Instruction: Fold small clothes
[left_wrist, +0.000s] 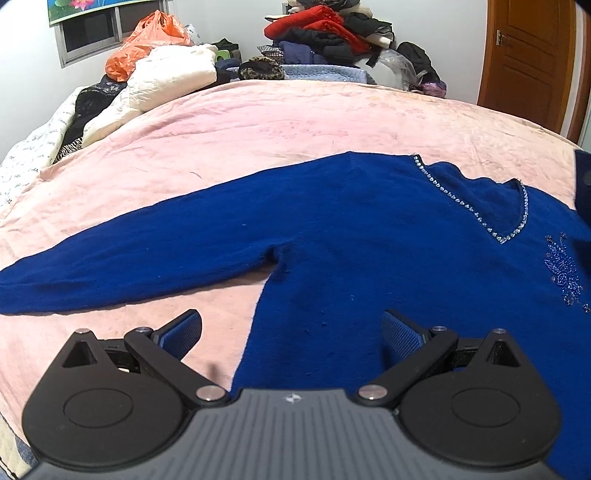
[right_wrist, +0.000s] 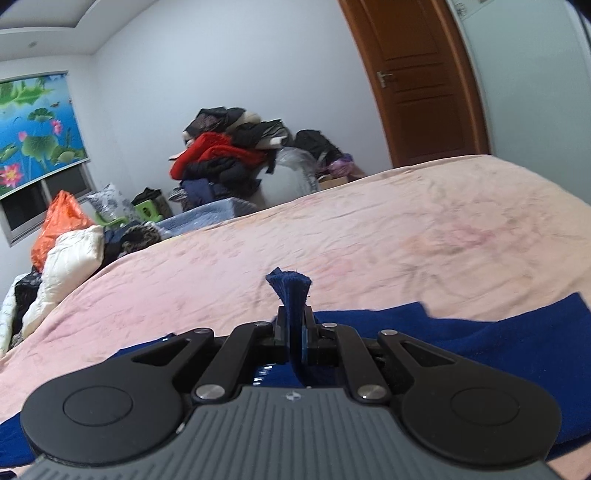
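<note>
Blue sweater (left_wrist: 332, 236) lay flat on the pink blanket (left_wrist: 258, 122) covering the bed, neckline trimmed with rhinestones (left_wrist: 461, 201), one sleeve (left_wrist: 110, 262) stretched out to the side. Left tool (left_wrist: 291, 332) hung over the sweater's side edge, fingers spread wide, nothing between them. Right tool (right_wrist: 294, 332) was pressed together on a bunched fold of the sweater's blue knit, a tuft (right_wrist: 290, 286) sticking up past the fingertips. Clothes pile (right_wrist: 229, 151) sat against the far wall beside the wooden door (right_wrist: 417, 81).
</note>
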